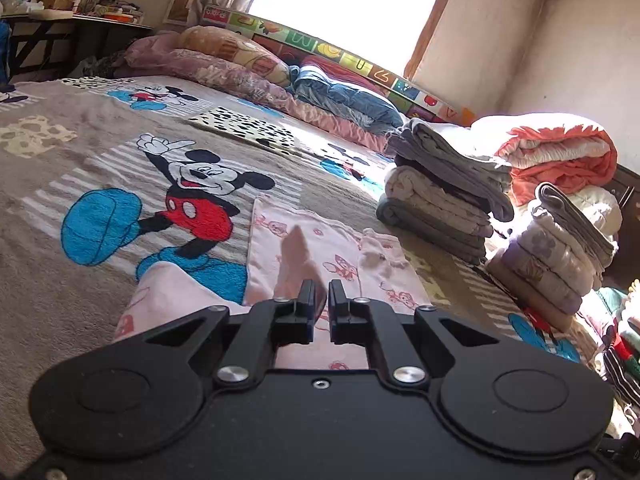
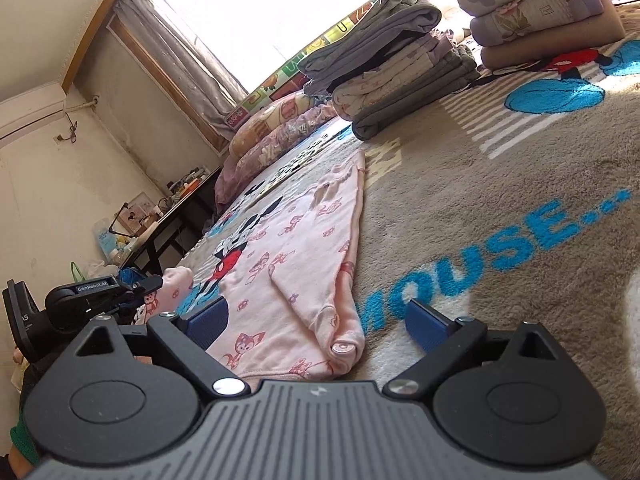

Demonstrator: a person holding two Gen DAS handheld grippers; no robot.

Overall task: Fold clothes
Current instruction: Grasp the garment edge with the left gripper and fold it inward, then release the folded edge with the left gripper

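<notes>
A pink printed garment (image 1: 320, 248) lies flat on the Mickey Mouse blanket (image 1: 120, 168). My left gripper (image 1: 322, 292) is shut on a raised fold of the pink garment just above the bed. In the right wrist view the same garment (image 2: 288, 264) stretches away from me, with a snap button at its near corner. My right gripper (image 2: 316, 318) is open, its blue pads either side of the garment's near edge, holding nothing. The left gripper also shows in the right wrist view (image 2: 154, 282) at the far left, gripping pink cloth.
Two stacks of folded clothes (image 1: 444, 188) (image 1: 560, 252) stand on the right of the bed; both also show in the right wrist view (image 2: 400, 68). Pillows (image 1: 224, 60) and a rolled quilt (image 1: 560, 152) line the far side. A cluttered desk (image 1: 76, 20) stands left.
</notes>
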